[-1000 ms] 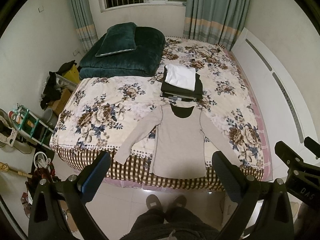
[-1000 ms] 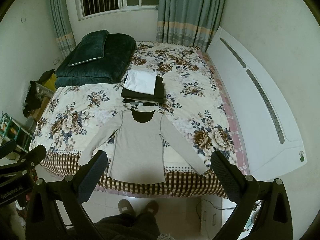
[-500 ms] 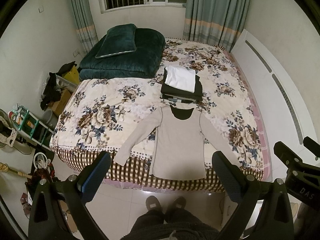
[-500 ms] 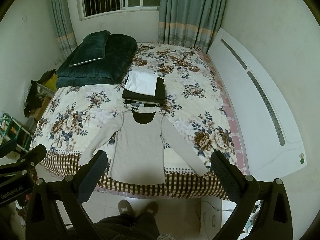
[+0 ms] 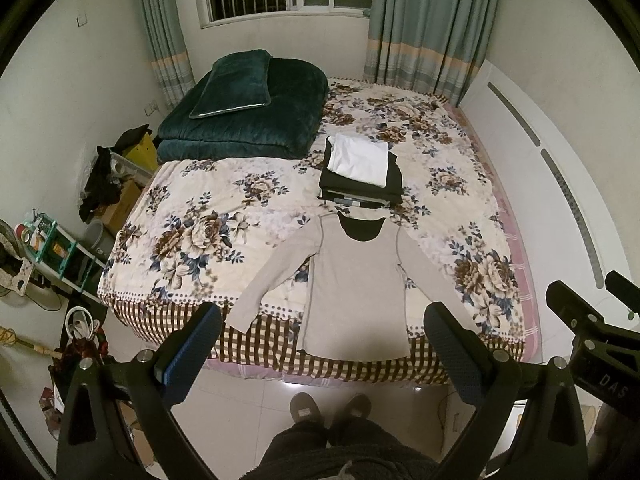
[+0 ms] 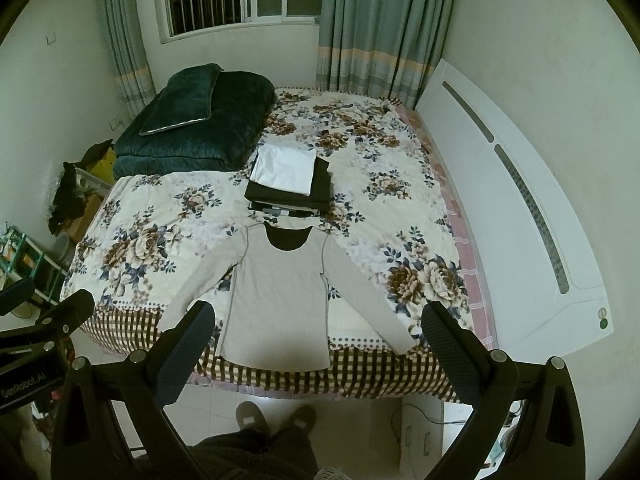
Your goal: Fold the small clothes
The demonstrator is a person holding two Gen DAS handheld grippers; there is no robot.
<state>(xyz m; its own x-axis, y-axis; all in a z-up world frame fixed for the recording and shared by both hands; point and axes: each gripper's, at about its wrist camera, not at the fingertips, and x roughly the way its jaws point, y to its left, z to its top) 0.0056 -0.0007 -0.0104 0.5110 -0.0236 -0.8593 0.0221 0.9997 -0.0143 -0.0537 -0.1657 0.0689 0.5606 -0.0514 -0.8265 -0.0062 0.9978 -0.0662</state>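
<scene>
A beige long-sleeved shirt (image 5: 356, 288) lies flat, face up, at the near edge of the floral bed (image 5: 224, 216), sleeves spread out; it also shows in the right wrist view (image 6: 280, 300). Its hem hangs over the checked bed edge. Behind it sits a stack of folded clothes (image 5: 362, 170) with a white piece on top, also in the right wrist view (image 6: 288, 180). My left gripper (image 5: 322, 340) is open and empty, held high above the floor in front of the bed. My right gripper (image 6: 316, 338) is open and empty, beside it.
A dark green folded quilt with a pillow (image 5: 244, 116) fills the bed's far left. A white headboard (image 6: 516, 208) runs along the right side. A cluttered shelf (image 5: 52, 248) and boxes stand left of the bed. The person's slippered feet (image 5: 330, 410) stand on the tiled floor.
Both grippers have drifted very slightly; the view of the bed has shifted down a little. The shirt and the stack have not moved.
</scene>
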